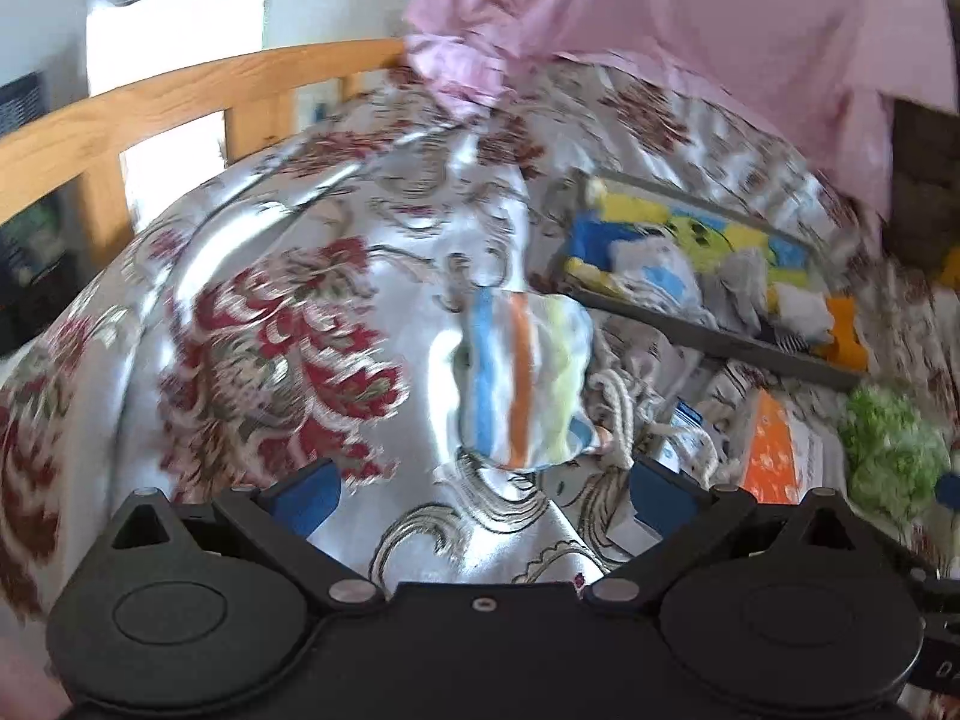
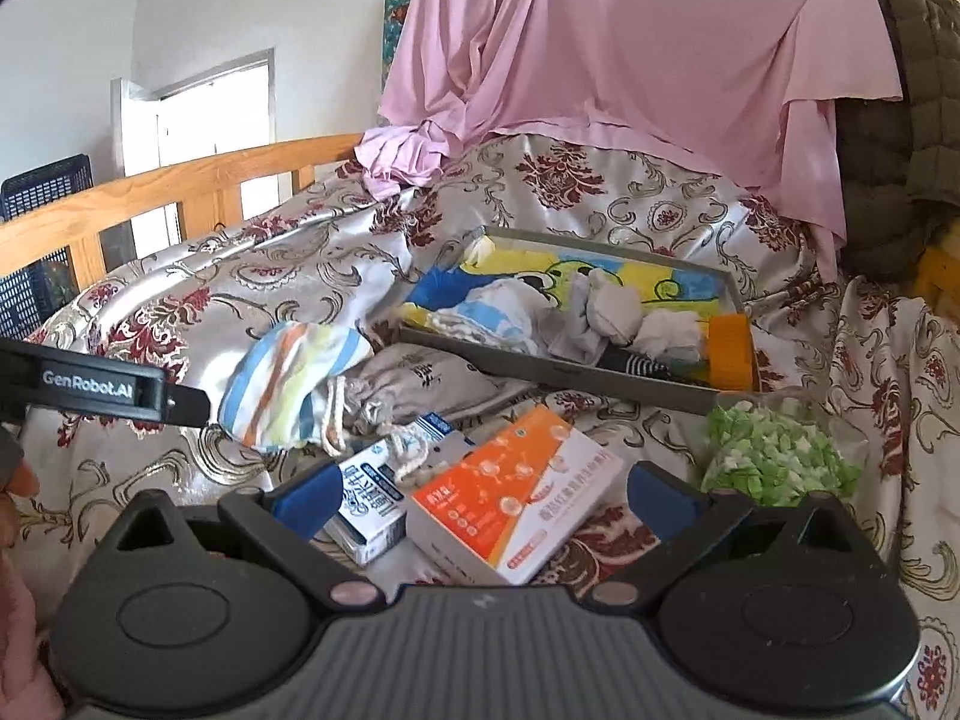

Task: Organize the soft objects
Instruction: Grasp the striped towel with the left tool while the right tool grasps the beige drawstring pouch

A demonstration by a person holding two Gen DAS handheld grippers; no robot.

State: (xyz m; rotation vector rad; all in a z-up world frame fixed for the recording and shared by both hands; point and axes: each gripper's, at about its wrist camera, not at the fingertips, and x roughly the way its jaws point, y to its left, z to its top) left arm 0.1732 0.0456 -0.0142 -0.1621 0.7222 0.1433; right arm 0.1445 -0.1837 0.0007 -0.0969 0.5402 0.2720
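A striped cloth [image 1: 522,378] with blue, orange and yellow bands lies on the floral bedspread, just ahead of my open, empty left gripper [image 1: 483,492]. It also shows in the right wrist view [image 2: 288,384], left of centre. Behind it a grey tray [image 2: 540,369] holds several rolled socks and soft cloths; the tray also shows in the left wrist view [image 1: 720,348]. My right gripper [image 2: 480,495] is open and empty above an orange and white box [image 2: 516,510] and a milk carton [image 2: 378,498]. The left gripper's body [image 2: 102,393] shows at the left edge of the right wrist view.
A grey drawstring pouch [image 2: 414,387] lies beside the striped cloth. A bag of green pieces [image 2: 774,456] sits at right. A pink sheet [image 2: 630,60] hangs at the back. A wooden bed rail [image 2: 180,186] runs along the left.
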